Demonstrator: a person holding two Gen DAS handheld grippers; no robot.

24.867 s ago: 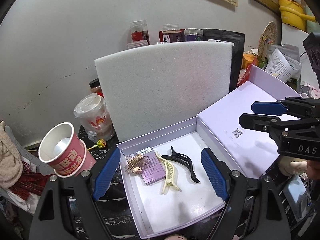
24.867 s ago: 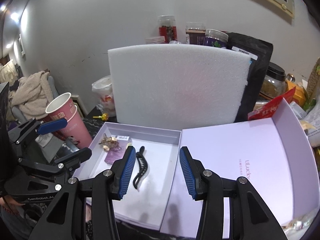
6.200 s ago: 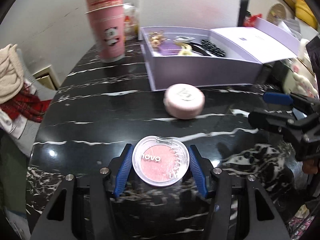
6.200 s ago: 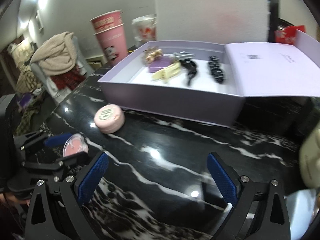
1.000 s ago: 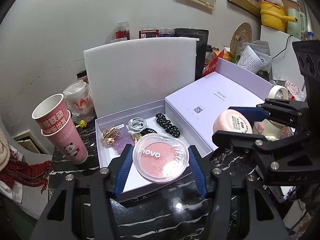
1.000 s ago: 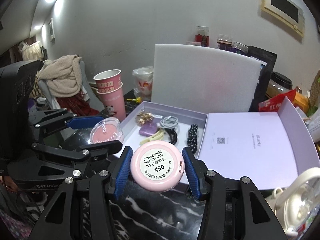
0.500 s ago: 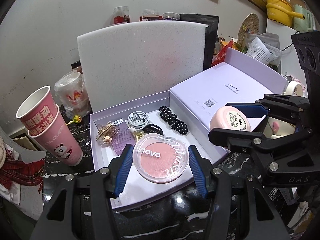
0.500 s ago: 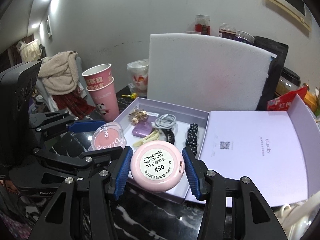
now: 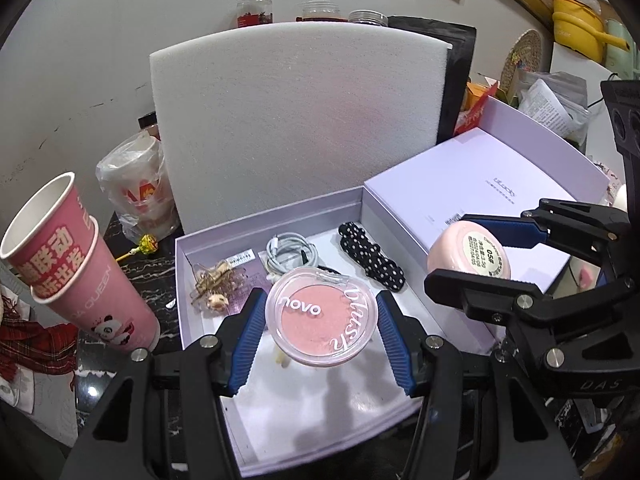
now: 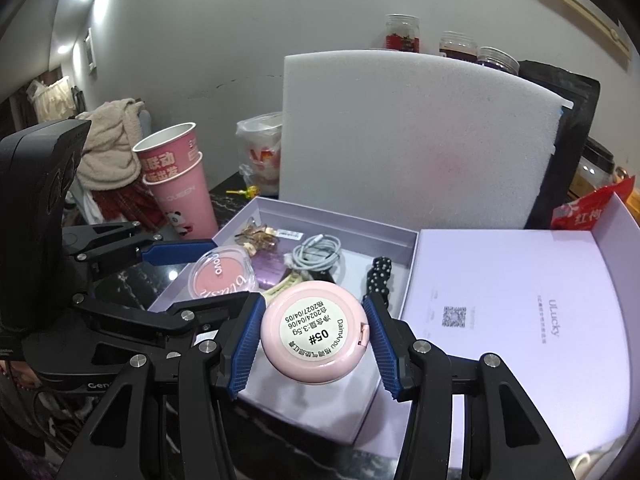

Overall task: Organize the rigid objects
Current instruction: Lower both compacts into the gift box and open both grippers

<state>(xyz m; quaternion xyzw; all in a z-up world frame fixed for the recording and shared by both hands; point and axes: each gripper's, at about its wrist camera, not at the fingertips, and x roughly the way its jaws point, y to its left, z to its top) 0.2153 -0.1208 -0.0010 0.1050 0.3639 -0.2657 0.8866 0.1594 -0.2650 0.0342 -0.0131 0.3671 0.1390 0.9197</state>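
Glossy clear-plastic blush compact [image 9: 322,316], matt lilac cardboard box [image 9: 280,216]

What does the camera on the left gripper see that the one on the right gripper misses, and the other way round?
Only the left wrist view shows the yellow pot on a shelf and the woven mat. Only the right wrist view shows the beige blanket heaped at the far left. Both show the open lilac box, the blush compact in the left gripper and the pink round case in the right gripper.

Stacked pink cups [image 9: 68,264], foam sheet [image 9: 300,120]
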